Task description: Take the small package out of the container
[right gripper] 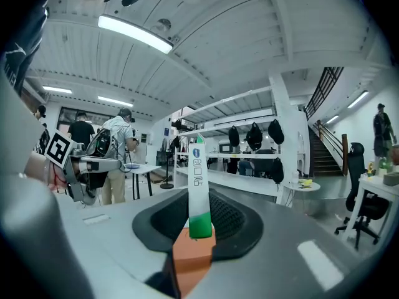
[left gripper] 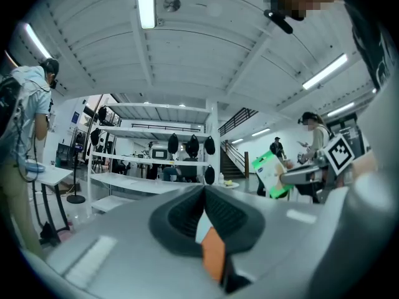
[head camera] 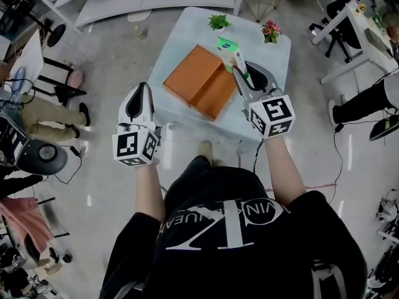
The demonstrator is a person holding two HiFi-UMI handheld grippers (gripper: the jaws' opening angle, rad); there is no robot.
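From overhead, the small package [head camera: 229, 50] is out of the orange container [head camera: 201, 81], held up by its far right corner in the right tongs [head camera: 239, 72], while the left tongs [head camera: 141, 87] hang to the container's near left, off the counter [head camera: 187, 28]. Along the left tongs [left gripper: 204, 195] the jaws meet on nothing, with the container [left gripper: 214, 254] showing below. Along the right tongs [right gripper: 199, 213] the jaws are clenched on the package [right gripper: 198, 179] at its green end, so I judge the removal done, bar setting it down.
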